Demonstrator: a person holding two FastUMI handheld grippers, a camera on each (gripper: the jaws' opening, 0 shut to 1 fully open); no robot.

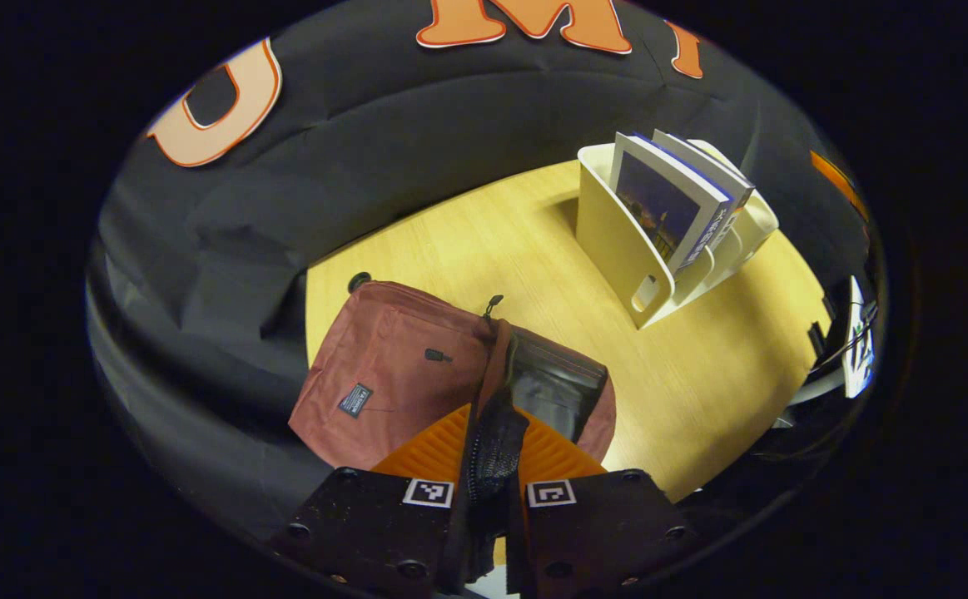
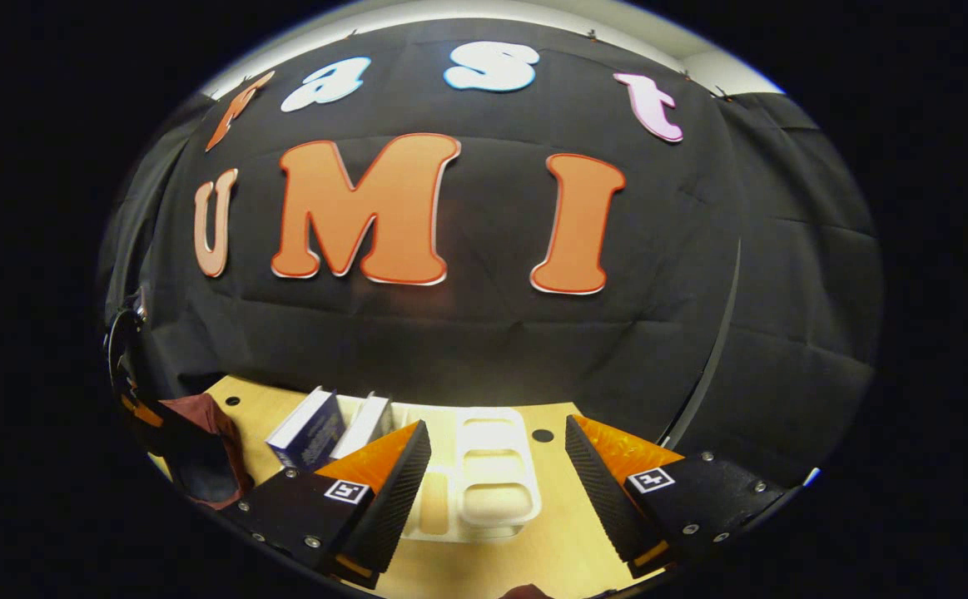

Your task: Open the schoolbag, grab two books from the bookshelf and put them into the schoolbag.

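Near the table's [image 1: 725, 374] left edge lies the maroon schoolbag [image 1: 384, 374] — the left gripper [image 1: 490, 491] clamps its opening flap. Right gripper [image 2: 490, 491] spread wide before the bookshelf [image 2: 492, 474] — two books [image 2: 309, 433] inside.

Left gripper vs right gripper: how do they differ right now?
The left gripper has its jaws shut on the schoolbag edge, holding the bag open; the right gripper has jaws wide apart, holding nothing. Left sits over the bag; right faces the bookshelf. Both have orange-and-black fingers.
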